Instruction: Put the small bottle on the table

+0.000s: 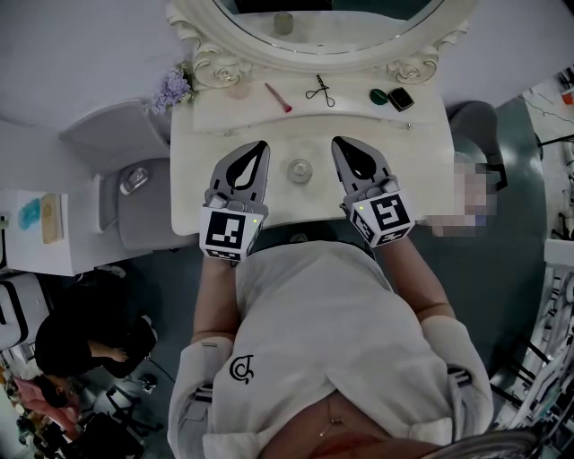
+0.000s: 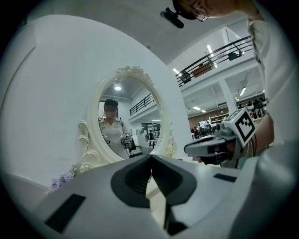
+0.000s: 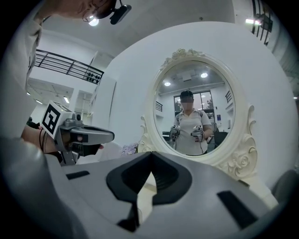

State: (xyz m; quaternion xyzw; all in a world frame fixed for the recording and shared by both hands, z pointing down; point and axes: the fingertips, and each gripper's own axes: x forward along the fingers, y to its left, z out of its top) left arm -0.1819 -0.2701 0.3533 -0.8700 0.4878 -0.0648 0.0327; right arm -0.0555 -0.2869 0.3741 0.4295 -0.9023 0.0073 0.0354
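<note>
Squarely between the two grippers, the small bottle [image 1: 299, 170] stands on the white desk [image 1: 417, 170]. From the head view it reads as a pale round shape, apart from both tools and near the desk's front edge.

To its left, the left gripper [image 1: 260, 146] hangs over the desk with its fingers pressed together and nothing between them; the left gripper view shows the dark pads meeting at a point. To the bottle's right, the right gripper [image 1: 340, 143] mirrors that pose, fingers likewise closed and empty. Both point toward the back of the desk, each carrying its marker cube at the near end.

Farther back, along the desk's rear strip, a pink-handled brush [image 1: 278, 97] lies at a slant, beside a dark metal eyelash curler [image 1: 320, 90]. A green round item [image 1: 378, 96] and a black compact [image 1: 401, 99] sit close together toward the right. A sprig of purple flowers [image 1: 170, 90] marks the rear left corner.

Behind them rises an oval mirror [image 1: 341, 27] in an ornate cream frame; in the gripper views its glass reflects the person in a white shirt [image 1: 323, 341] holding both tools.
</note>
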